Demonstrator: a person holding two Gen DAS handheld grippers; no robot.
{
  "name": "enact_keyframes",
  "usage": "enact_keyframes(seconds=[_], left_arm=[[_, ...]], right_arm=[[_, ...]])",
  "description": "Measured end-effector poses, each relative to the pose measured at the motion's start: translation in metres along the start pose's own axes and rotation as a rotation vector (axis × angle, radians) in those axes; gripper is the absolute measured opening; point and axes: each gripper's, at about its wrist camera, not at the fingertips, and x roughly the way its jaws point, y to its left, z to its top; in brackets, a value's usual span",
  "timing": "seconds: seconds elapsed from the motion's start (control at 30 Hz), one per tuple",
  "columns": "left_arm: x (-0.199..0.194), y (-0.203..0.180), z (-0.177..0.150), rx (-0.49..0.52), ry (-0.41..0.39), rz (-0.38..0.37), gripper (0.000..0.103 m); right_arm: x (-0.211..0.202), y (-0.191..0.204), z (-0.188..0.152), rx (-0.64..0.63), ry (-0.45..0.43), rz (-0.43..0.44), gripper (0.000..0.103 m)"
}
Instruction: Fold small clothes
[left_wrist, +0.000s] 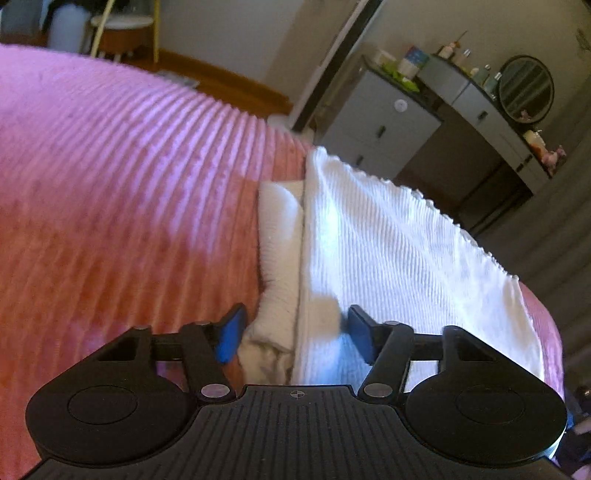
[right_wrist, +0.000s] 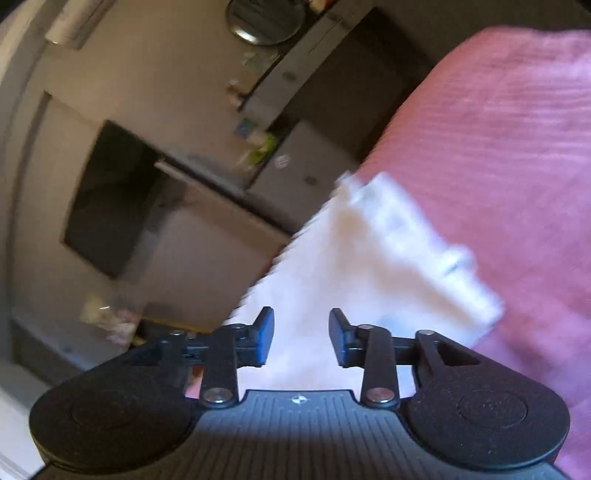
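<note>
White garment on the pink bedspread, both grippers open over it.

A grey cabinet (left_wrist: 384, 125) topped with small bottles and boxes, a dresser (left_wrist: 491, 122) and a round mirror (left_wrist: 526, 88) stood just past the bed's edge; nothing lay between the fingers and the cloth. The left gripper (left_wrist: 293, 334) pointed along the folded edge of the white garment (left_wrist: 388, 243), its blue pads spread wide to either side of that edge, gripping nothing. The right gripper (right_wrist: 301, 338) was tilted steeply, fingers apart and empty over the garment's (right_wrist: 354, 258) near end; whether it touched the cloth could not be told, the view being blurred. The garment lay flat near the edge of the ribbed pink bedspread (left_wrist: 122, 184), a thicker white fold (left_wrist: 277, 221) showing along its left side.
</note>
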Motion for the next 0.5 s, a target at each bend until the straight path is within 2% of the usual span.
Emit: enact_keyframes(seconds=[0.07, 0.13, 0.17, 0.27, 0.37, 0.43, 0.5], left_arm=[[0.001, -0.002, 0.0, 0.012, -0.002, 0.011, 0.055], [0.001, -0.004, 0.0, 0.035, -0.007, 0.021, 0.045], [0.002, -0.004, 0.0, 0.049, -0.014, 0.019, 0.044], [0.004, -0.002, -0.003, 0.042, -0.023, 0.014, 0.041], [0.007, -0.003, -0.004, 0.03, -0.021, 0.018, 0.048], [0.01, -0.003, -0.003, 0.01, -0.011, 0.01, 0.059], [0.016, -0.005, -0.001, -0.01, -0.001, 0.003, 0.062]], right_arm=[[0.012, -0.004, -0.013, -0.058, 0.037, -0.027, 0.024], [0.021, -0.019, -0.021, -0.092, 0.064, -0.093, 0.017], [0.023, -0.028, -0.02, -0.086, 0.067, -0.112, 0.0], [0.021, -0.039, -0.005, -0.061, 0.034, -0.113, 0.0], [0.017, -0.031, 0.001, -0.201, -0.028, -0.183, 0.0], [0.02, -0.031, 0.0, -0.225, -0.031, -0.203, 0.0], [0.021, -0.025, -0.005, -0.266, -0.037, -0.219, 0.0]])
